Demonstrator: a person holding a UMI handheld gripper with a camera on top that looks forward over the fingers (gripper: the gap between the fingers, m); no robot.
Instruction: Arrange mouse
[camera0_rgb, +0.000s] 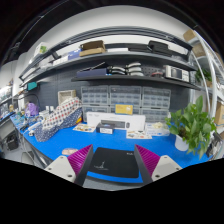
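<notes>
A black mouse pad (114, 161) with a blue front edge lies on the blue table (160, 156), between and just ahead of my fingers. My gripper (113, 164) is open, with the magenta pads (80, 158) spread wide on either side of the pad. Nothing is held between them. No mouse shows in the gripper view.
A white box (108, 125) stands beyond the mouse pad. A potted green plant (190, 125) stands at the right. A bundle wrapped in bubble film (55, 115) lies at the left. Shelves (110, 62) with boxes and drawer cabinets (125, 100) fill the back wall.
</notes>
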